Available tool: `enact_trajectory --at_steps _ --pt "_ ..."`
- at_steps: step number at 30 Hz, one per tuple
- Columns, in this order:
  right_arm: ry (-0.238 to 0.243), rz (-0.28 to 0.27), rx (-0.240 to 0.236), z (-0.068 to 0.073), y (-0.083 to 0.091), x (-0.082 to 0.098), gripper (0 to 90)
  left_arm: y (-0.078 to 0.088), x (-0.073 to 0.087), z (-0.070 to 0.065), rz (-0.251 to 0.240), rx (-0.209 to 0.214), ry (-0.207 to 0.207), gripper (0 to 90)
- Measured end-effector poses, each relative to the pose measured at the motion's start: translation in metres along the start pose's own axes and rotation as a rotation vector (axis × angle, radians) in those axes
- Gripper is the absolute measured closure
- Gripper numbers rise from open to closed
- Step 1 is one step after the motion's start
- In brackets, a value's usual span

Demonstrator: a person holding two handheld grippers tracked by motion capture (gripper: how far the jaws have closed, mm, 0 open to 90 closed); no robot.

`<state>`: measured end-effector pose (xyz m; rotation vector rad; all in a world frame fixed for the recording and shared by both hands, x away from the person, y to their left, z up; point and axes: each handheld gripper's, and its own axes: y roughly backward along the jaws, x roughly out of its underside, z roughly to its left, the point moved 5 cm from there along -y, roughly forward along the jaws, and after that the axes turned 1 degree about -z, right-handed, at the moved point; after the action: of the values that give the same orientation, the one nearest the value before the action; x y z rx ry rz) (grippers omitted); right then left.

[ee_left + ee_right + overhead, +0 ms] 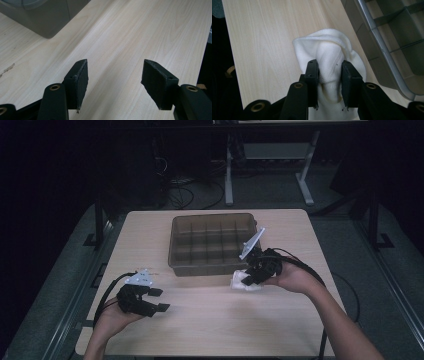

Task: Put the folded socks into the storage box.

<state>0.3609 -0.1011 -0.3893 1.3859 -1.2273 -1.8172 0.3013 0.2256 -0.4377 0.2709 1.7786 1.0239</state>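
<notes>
We have the right gripper [248, 277] clamped on a white rolled sock [329, 62], its two black jaws pinching the soft bundle across its middle so the roll cannot unfurl. In the high view the sock [243, 282] sits at the near right corner of the brown divided bin [212, 242], just beside its near wall and low over the wooden table [215, 320]; we cannot tell whether it touches the tabletop or hangs a little above it. In the right gripper view the bin's grey rim [377, 37] and its compartments run along the right side, so we are holding the sock right next to where it seems meant to go. We judge the work in hand to be sorting this sock into one of the compartments, and gripping it around the thick part of the roll makes sense, since that lets us lift it over the wall as one compact piece.

Our left gripper [157, 300] rests at the near left of the table, jaws spread wide with nothing between them, as the left gripper view confirms with bare wood between the pads [81, 82]. We keep it parked there, well apart from the bin, because the sock needs only one gripper and the left stays out of the way. A corner of the bin [47, 22] shows far left in that view.
</notes>
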Motion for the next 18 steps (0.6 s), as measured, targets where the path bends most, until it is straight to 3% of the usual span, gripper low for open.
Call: enact_trajectory --at_steps 18 --pt "0.007 0.020 0.017 -0.012 0.012 -0.011 69.7 0.005 0.004 0.001 -0.009 -0.005 0.019 37.6"
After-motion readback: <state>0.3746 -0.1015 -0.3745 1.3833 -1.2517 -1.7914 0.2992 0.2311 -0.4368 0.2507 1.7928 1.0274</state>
